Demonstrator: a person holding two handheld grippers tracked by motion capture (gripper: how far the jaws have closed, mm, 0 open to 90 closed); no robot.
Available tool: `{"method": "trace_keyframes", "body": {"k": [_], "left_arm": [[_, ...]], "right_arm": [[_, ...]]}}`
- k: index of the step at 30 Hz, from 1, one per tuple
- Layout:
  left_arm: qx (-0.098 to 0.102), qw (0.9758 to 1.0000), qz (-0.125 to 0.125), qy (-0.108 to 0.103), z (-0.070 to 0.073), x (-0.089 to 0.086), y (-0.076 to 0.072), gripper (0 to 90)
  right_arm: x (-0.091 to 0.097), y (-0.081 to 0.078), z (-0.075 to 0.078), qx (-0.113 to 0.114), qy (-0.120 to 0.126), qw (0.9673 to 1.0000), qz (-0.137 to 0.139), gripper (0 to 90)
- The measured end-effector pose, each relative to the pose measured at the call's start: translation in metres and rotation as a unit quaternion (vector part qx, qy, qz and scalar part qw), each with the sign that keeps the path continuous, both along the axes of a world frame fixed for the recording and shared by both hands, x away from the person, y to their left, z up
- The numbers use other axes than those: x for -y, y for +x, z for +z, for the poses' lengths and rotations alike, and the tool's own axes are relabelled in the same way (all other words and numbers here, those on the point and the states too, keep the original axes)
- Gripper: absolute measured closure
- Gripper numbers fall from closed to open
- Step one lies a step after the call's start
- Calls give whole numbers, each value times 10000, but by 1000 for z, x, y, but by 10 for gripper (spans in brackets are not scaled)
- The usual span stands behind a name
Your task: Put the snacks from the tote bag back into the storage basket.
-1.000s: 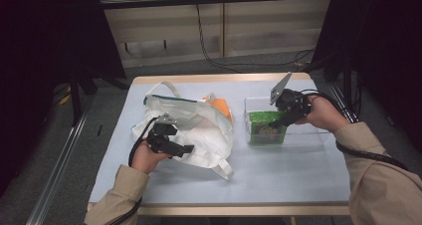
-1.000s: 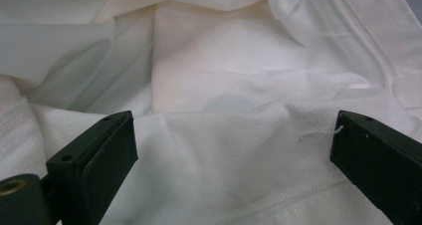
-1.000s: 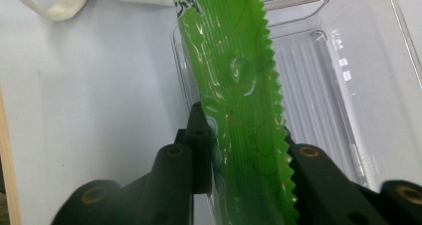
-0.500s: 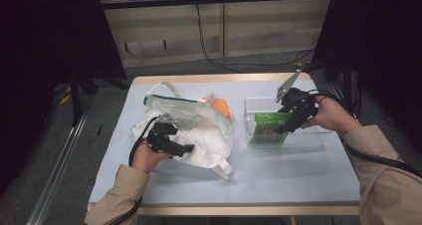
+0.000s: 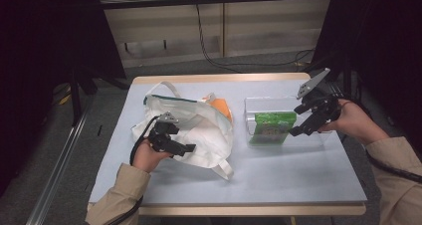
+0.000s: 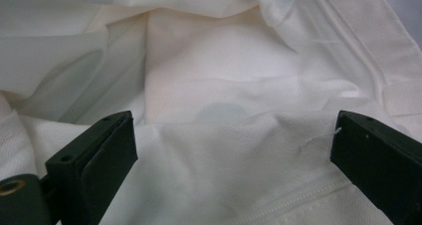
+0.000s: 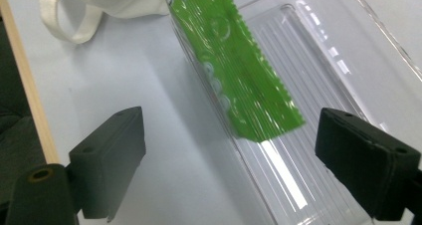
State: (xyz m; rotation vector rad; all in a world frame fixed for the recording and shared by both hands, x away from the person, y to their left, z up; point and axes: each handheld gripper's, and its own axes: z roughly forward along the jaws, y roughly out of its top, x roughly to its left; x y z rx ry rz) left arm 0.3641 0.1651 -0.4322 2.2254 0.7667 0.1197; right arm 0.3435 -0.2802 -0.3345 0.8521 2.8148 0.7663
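The right gripper (image 5: 297,132), jaws just spread and empty, hangs over the clear tray (image 5: 259,105) by the green packet (image 7: 234,60). The left gripper (image 6: 229,150), jaws wide, rests on the white bag (image 5: 199,130), with bare table (image 5: 278,180) toward the near edge.

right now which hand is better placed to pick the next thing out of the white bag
Left. Its tongs are open over the white bag; the right tongs, just opened, are by the green packet in the clear tray.

The left gripper (image 5: 185,148) is sitting at lower left of the high view, its fingers (image 6: 94,158) spread wide, forearm entering from the bottom edge; the right gripper (image 5: 298,130) is hanging at right of centre, its fingers (image 7: 107,160) having just been opening, nothing pressed between them, sleeve reaching in from the lower right corner.
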Motion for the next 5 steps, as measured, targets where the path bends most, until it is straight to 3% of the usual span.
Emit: {"method": "trace_keyframes", "body": {"k": [5], "left_arm": [[-32,10000,-56,-26,1,4,2,41]], "right_arm": [[8,-10,-3,55,58,9999,-142,73]]}}
